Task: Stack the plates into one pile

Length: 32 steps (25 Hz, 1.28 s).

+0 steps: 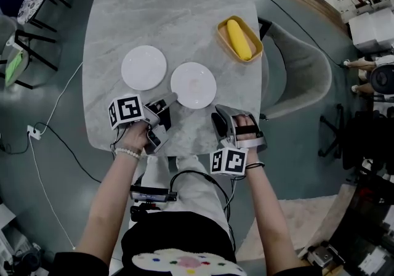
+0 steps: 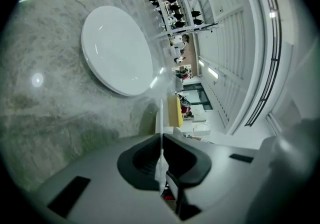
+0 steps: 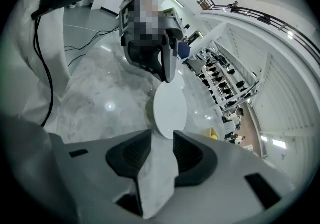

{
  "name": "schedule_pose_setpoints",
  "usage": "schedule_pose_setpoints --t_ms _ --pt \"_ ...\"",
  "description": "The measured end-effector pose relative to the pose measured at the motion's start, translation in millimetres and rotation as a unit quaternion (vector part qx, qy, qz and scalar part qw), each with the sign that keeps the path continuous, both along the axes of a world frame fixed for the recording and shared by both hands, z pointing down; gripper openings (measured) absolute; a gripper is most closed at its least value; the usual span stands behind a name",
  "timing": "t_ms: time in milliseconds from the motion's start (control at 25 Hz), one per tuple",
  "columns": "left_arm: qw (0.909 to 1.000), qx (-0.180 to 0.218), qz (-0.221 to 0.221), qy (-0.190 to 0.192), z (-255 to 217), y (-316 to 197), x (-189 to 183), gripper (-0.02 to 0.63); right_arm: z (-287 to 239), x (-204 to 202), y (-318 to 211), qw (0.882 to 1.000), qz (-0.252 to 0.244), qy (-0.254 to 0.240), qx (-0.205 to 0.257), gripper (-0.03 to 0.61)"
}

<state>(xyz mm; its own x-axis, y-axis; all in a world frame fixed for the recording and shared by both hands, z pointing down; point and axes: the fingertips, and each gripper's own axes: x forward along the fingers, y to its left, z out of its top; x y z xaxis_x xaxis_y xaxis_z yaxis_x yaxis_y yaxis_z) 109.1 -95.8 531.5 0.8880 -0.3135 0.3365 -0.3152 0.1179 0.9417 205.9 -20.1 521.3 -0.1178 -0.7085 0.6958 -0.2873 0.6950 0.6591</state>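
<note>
Two white plates lie side by side on the grey marble table [image 1: 178,4]. My left gripper [image 1: 171,98] is shut on the near-left rim of the right-hand plate [image 1: 193,85]. In the left gripper view that rim [image 2: 159,118] shows edge-on as a thin white line between the pads of the left gripper [image 2: 160,140], and the other plate [image 2: 117,50] lies flat ahead. My right gripper [image 1: 220,122] stands open just in front of the held plate, apart from it. In the right gripper view, bare table shows between the jaws of the right gripper [image 3: 161,143] and the plate [image 3: 170,108] lies ahead.
A yellow tray [image 1: 228,44] with a banana [image 1: 239,39] sits at the table's right edge, behind the plates. A grey chair [image 1: 298,65] stands to the right of the table. The table's front edge runs right beneath both grippers. Cables trail on the floor at the left.
</note>
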Motion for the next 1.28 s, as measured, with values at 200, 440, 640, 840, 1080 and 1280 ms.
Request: schedule_pose_setpoints --t_ms 200,440,640,840,1080,1280 --pt "1.0 -0.005 -0.002 0.004 -2 0 1 0.025 17 0 -10 0.999 -0.025 0.026 -0.008 0.14" --pt "0.9999 -0.007 -0.006 0.013 -4 0 1 0.025 31 -3 -21 0.998 -0.046 0.046 -0.011 0.135" --pt "0.9997 -0.01 -0.01 0.019 -6 -1 2 0.025 35 0 -31 0.997 -0.049 0.056 -0.003 0.107" --pt "0.9997 -0.011 -0.013 0.018 -4 -2 2 0.025 35 3 -38 0.996 -0.06 0.072 0.009 0.051" --pt "0.9997 -0.002 -0.013 0.02 -7 -7 3 0.023 32 3 -40 0.992 -0.076 0.103 0.018 0.038" --pt "0.9996 0.015 -0.003 0.023 -14 -10 7 0.025 29 5 -41 0.989 -0.08 0.123 0.026 0.031"
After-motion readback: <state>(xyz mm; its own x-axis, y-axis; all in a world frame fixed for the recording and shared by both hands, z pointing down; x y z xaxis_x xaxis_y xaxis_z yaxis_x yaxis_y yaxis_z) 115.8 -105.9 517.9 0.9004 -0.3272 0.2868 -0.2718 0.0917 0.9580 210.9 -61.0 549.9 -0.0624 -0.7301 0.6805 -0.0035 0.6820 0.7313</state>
